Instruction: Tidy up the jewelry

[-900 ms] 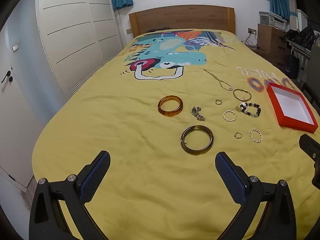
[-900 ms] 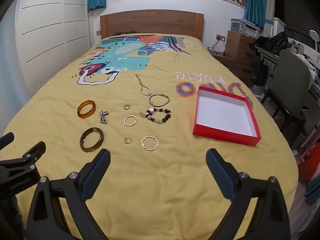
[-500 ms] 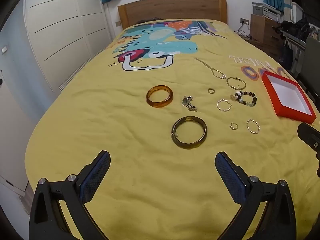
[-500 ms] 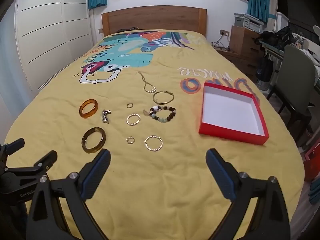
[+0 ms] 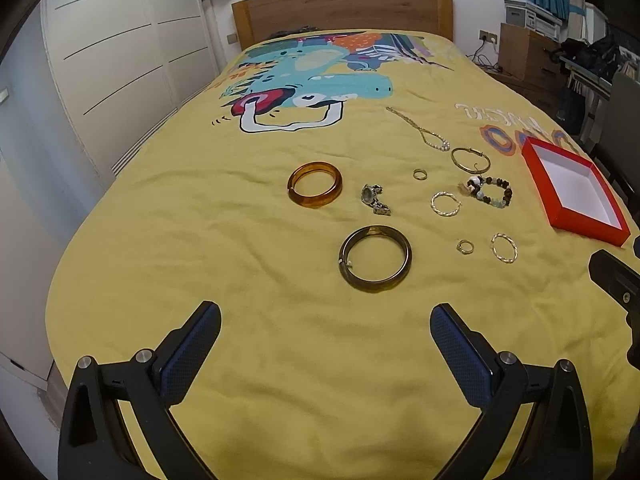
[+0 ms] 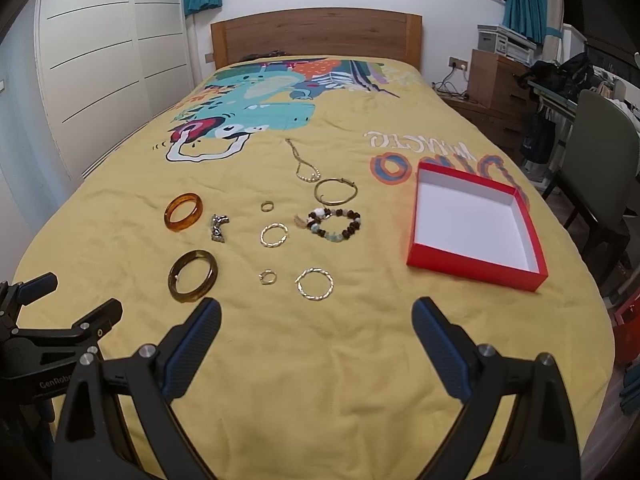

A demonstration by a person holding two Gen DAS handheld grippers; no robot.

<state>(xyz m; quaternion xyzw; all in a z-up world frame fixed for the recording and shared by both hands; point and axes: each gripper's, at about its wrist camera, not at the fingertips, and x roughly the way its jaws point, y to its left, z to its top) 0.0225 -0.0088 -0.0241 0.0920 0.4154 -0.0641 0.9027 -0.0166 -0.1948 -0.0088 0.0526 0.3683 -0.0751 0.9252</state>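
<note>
Left claw [image 5: 325, 332] was spread wide, empty, above the yellow printed bedspread [image 5: 248, 264]; right claw [image 6: 316, 326] likewise wide and empty; dark brown round bangle [image 5: 375, 258] lay just ahead of the left claw; translucent amber bangle [image 5: 315, 184] beyond it; twisted gold hoop [image 6: 315, 283] near the right claw; shallow red cardboard box with white lining [image 6: 476, 226] stood well apart at right.
</note>
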